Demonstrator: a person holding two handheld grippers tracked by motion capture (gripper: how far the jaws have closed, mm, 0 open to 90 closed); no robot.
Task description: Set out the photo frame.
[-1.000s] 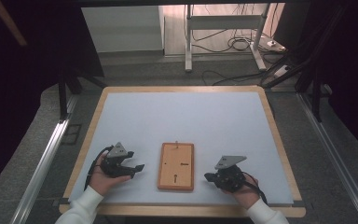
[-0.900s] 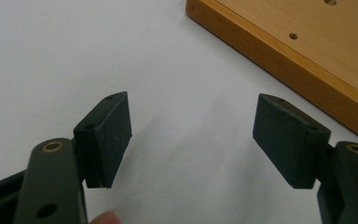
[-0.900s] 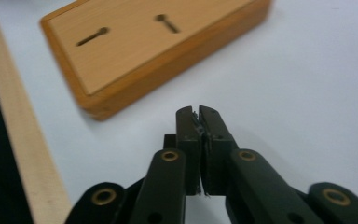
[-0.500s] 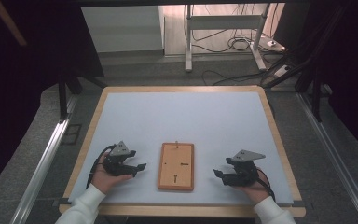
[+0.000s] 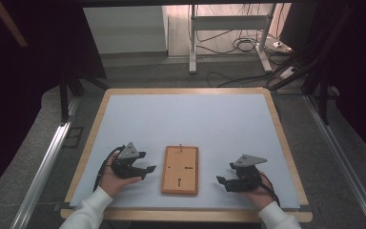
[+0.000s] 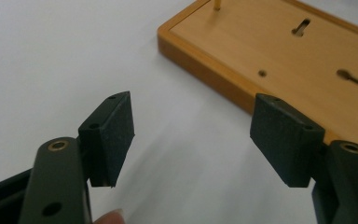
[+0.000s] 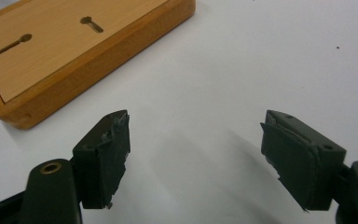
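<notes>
A flat, rectangular wooden board (image 5: 179, 170) with a raised orange-brown rim lies on the pale blue mat, squarely between the two tools and touching neither. Its lighter inner face carries two dark keyhole-shaped slots (image 7: 91, 24) and a small round hole (image 6: 262, 73), and a thin brass-coloured pin (image 5: 180, 147) stands upright near the board's far end. The left gripper (image 5: 144, 171) rests just beside the board's long left edge, pointing across towards it; from that gripper's own camera the board's near corner sits ahead and a little to the right of its tips, and its jaws stand wide apart with nothing but bare mat between them. The right gripper (image 5: 223, 182) lies off the board's opposite long edge, a bit farther away, also aimed at it; its jaws have just been opening and now stand wide, with only bare mat between them, the board's corner lying ahead and to the left of the tips. Each tool sits in a white-sleeved hand low over the light wood-framed table (image 5: 286, 143).
</notes>
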